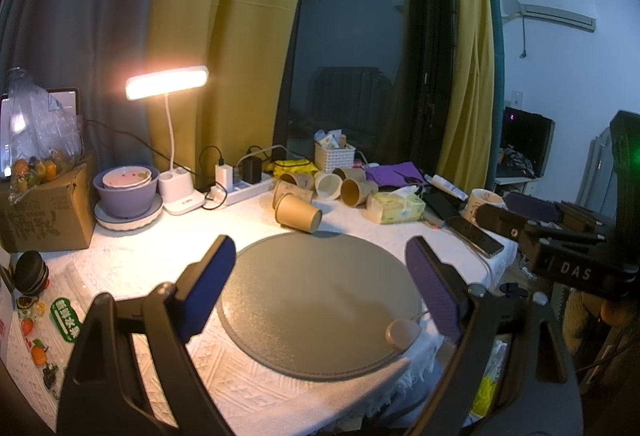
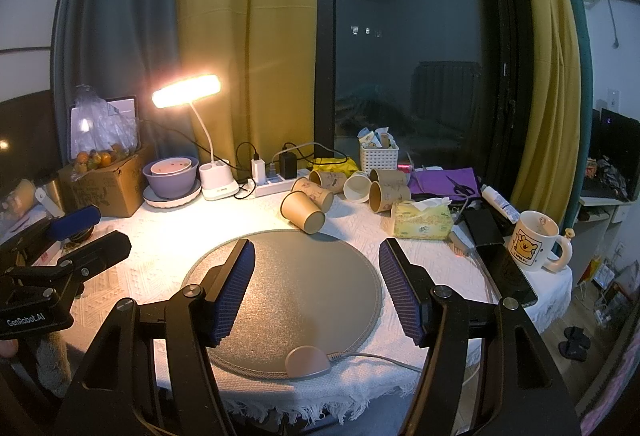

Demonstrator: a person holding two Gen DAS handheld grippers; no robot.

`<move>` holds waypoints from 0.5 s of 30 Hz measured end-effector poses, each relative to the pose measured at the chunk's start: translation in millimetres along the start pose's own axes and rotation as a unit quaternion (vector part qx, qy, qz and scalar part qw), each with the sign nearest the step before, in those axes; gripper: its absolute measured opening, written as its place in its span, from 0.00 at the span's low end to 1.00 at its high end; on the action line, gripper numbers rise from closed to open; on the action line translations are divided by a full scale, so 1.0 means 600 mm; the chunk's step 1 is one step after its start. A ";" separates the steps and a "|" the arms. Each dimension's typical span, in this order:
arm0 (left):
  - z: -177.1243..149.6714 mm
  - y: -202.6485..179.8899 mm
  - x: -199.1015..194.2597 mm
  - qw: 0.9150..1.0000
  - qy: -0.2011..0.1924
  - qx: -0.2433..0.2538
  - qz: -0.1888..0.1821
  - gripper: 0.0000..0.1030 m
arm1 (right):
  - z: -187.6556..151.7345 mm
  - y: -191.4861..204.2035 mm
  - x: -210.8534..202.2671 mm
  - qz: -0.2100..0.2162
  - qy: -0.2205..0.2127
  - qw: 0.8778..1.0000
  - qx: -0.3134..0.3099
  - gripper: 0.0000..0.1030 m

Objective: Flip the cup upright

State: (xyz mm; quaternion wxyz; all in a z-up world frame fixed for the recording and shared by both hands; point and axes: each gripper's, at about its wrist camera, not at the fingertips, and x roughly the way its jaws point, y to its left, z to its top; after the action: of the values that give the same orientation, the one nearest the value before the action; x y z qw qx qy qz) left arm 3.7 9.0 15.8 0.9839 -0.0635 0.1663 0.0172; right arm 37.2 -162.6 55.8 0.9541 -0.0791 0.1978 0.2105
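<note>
A brown paper cup (image 1: 298,213) lies on its side just beyond the far edge of the round grey mat (image 1: 320,300); it also shows in the right wrist view (image 2: 303,211). Several more paper cups (image 2: 360,185) lie tipped behind it. My left gripper (image 1: 320,256) is open and empty above the mat, short of the cup. My right gripper (image 2: 316,260) is open and empty above the mat (image 2: 296,288), also short of the cup. The right gripper shows at the right of the left wrist view (image 1: 560,236), and the left gripper at the left of the right wrist view (image 2: 72,236).
A lit desk lamp (image 2: 186,91), purple bowl (image 2: 170,177), power strip (image 2: 276,183), tissue pack (image 2: 422,222), phones (image 2: 504,264) and a bear mug (image 2: 534,240) ring the mat. A pink puck with a cable (image 2: 306,362) sits at the mat's near edge. A cardboard box (image 1: 44,207) stands far left.
</note>
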 end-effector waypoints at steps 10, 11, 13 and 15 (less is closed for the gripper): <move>-0.002 -0.001 -0.001 1.000 0.000 0.000 0.000 0.85 | 0.005 0.005 -0.006 0.005 -0.001 1.000 -0.004 0.66; -0.003 -0.001 -0.001 1.000 -0.001 0.000 0.000 0.85 | 0.005 0.005 -0.006 0.005 -0.001 1.000 -0.004 0.66; -0.003 -0.001 -0.001 1.000 -0.001 0.000 0.000 0.85 | 0.006 0.005 -0.007 0.005 -0.001 1.000 -0.004 0.66; -0.004 -0.001 -0.002 1.000 -0.001 0.000 0.000 0.85 | 0.005 0.004 -0.006 0.005 -0.001 1.000 -0.004 0.66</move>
State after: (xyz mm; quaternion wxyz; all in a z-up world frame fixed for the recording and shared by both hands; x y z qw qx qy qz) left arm 2.1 8.0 13.9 0.9840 -0.0634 0.1657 0.0174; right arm 34.1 -161.0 59.8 0.9530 -0.0822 0.1961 0.2159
